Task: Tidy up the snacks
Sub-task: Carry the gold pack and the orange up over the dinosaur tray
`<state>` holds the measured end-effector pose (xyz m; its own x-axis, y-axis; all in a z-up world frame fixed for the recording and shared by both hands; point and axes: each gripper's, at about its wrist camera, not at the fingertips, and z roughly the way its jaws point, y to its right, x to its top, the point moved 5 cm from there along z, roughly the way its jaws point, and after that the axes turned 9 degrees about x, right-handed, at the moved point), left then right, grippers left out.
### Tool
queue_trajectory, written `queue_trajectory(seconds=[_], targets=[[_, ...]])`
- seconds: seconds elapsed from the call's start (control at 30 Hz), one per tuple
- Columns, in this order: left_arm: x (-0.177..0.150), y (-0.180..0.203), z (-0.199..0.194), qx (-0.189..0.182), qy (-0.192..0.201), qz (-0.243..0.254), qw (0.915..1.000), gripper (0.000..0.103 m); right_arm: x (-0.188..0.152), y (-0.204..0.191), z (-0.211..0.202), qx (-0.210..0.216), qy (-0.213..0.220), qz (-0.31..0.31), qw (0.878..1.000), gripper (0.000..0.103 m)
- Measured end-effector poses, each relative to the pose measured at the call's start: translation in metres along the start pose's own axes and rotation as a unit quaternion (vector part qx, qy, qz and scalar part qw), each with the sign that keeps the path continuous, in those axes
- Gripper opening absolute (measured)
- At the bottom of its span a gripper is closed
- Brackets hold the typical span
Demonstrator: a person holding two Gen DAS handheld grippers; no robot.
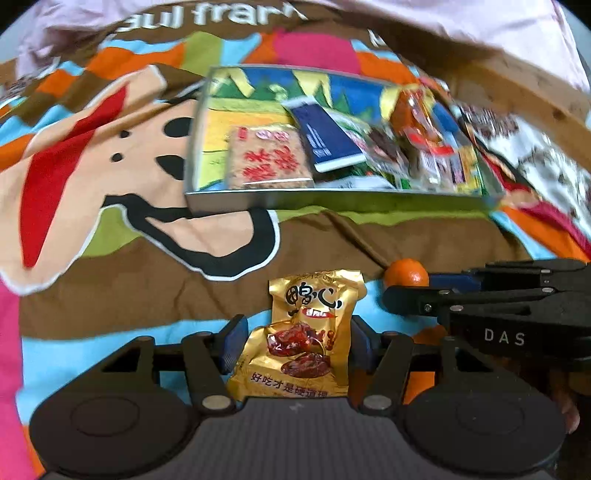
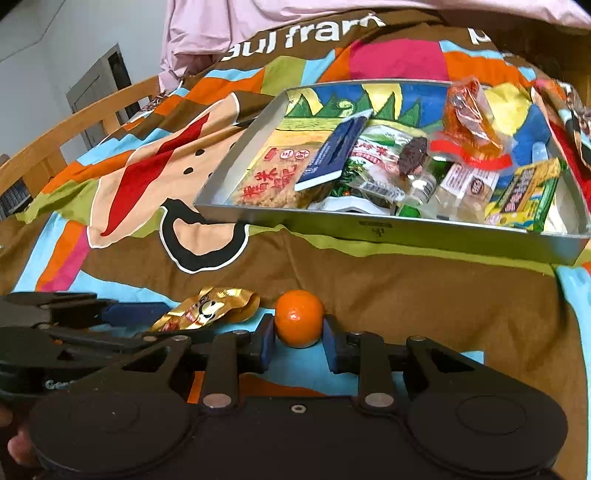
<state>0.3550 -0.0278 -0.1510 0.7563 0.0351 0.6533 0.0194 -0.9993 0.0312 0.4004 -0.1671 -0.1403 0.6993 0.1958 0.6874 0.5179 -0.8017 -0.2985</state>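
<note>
A gold snack packet stands between the blue pads of my left gripper, which presses on its two side edges. Seen from the right wrist view, that packet hangs crumpled just above the bedspread at the left gripper's tips. My right gripper is shut on a small orange; that orange also shows in the left wrist view, in the right gripper's tips. Further back lies a metal tray holding several snacks, among them a rice cracker pack and a blue packet.
Everything rests on a colourful cartoon bedspread. A wooden rail runs along the left, and pink cloth lies at the back. More snack packets lie outside the tray's right side. A hand shows at the lower left.
</note>
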Motion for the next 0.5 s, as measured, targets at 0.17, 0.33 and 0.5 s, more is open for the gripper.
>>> queue_trajectory(seconds=[0.17,0.33,0.5], targets=[[-0.010,-0.002,-0.010,-0.004,0.014,-0.045,0.9989,0.062,0.000,-0.005,0.000,-0.011,0.003,-0.023,1.000,0.029],[-0.010,-0.005,-0.014,-0.010,0.012,-0.067,0.9976,0.060,0.000,-0.008,-0.003,-0.017,0.010,-0.034,0.999,0.029],[-0.012,-0.013,-0.018,-0.018,0.012,-0.101,0.9947,0.056,0.002,-0.011,-0.005,-0.022,0.022,-0.044,0.999,0.029]])
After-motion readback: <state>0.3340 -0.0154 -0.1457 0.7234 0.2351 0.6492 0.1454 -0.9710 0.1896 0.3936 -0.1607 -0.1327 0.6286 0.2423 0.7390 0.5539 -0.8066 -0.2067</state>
